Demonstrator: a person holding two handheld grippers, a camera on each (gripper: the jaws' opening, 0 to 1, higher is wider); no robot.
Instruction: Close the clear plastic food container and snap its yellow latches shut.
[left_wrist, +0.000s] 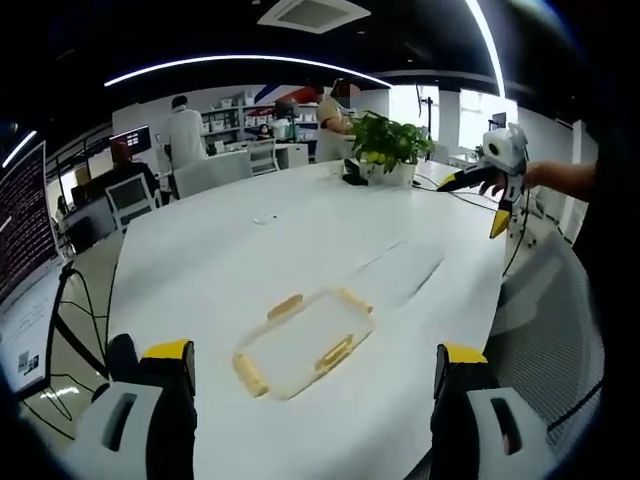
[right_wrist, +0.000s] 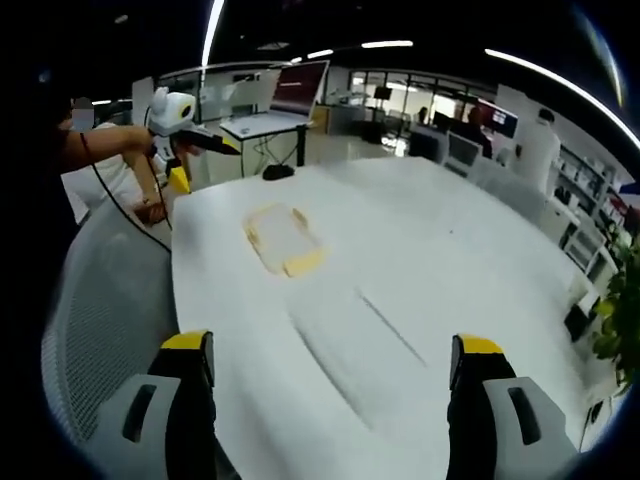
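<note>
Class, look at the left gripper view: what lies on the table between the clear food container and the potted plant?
Mostly bare white table. Between the container and the plant, one small object, too small to identify.

Clear plastic container (left_wrist: 305, 343), smooth white table (left_wrist: 300, 250)

No legible text, labels or signs

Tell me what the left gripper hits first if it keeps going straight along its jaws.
Most likely the clear container with yellow latches, lying on the white table ahead between the open jaws. Depth is unclear, so it might pass above.
</note>
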